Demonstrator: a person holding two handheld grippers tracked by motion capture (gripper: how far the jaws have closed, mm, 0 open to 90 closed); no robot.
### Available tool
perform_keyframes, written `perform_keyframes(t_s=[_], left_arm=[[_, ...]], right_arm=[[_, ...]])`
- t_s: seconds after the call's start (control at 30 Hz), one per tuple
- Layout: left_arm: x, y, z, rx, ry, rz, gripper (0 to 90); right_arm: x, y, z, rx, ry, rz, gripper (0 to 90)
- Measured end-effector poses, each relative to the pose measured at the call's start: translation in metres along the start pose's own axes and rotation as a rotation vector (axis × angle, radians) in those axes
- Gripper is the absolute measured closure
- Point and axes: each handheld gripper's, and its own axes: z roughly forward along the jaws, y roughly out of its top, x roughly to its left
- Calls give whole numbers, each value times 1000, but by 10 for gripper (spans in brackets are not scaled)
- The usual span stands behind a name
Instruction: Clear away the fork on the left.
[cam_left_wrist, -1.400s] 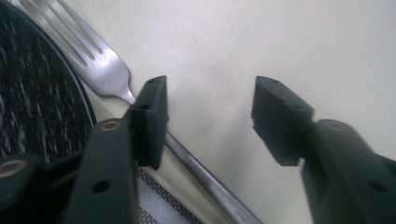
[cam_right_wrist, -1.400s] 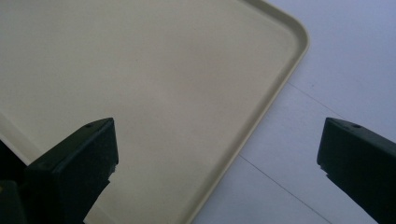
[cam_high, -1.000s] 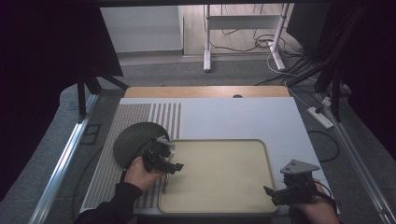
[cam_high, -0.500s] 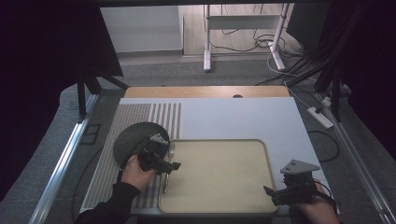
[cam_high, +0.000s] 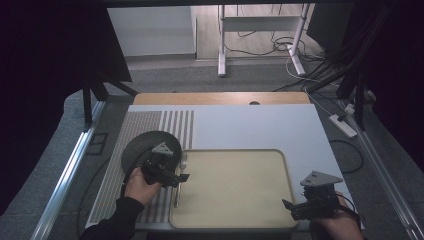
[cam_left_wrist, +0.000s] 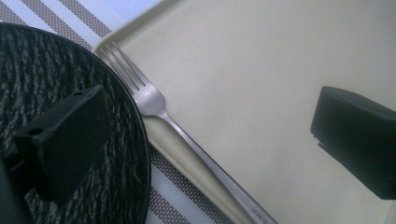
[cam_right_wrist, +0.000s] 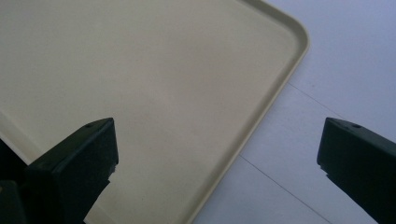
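A steel fork (cam_left_wrist: 154, 100) lies along the left rim of the beige tray (cam_left_wrist: 280, 60), tines toward the far side. My left gripper (cam_left_wrist: 210, 133) hovers open just above it, one jaw over the dark round plate (cam_left_wrist: 32, 70) and the other over the tray. From above, the left gripper (cam_high: 181, 176) sits beside the fork (cam_high: 177, 194), between plate (cam_high: 142, 147) and tray (cam_high: 235, 187). My right gripper (cam_high: 290, 209) is open near the tray's near right corner. In the right gripper view the gripper (cam_right_wrist: 215, 140) holds nothing and its jaws straddle the tray rim (cam_right_wrist: 261, 116).
A striped placemat (cam_high: 150, 122) lies under the plate on the white tabletop (cam_high: 260, 125). A wooden strip (cam_high: 220, 98) runs along the table's far edge. Metal rails flank the table, and cables and a stand's legs lie on the floor beyond.
My left gripper has shifted slightly left and back toward the plate, and the fork now shows lying along the tray's left rim. The right gripper has stayed put.
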Motion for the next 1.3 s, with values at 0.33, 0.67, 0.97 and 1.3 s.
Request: perform_keyframes(t_s=[0.33, 0.67, 0.97, 1.3], left_arm=[[6, -7, -12, -27, 7, -23, 0], [6, -16, -23, -41, 22, -21, 0], [8, -30, -37, -61, 31, -54, 0], [8, -49, -55, -90, 41, -101, 0]], right_arm=[[0, 0, 0, 1, -1, 0, 0], [0, 0, 0, 0, -1, 0, 0], [0, 0, 0, 3, -4, -1, 0], [0, 0, 0, 0, -6, 2, 0]])
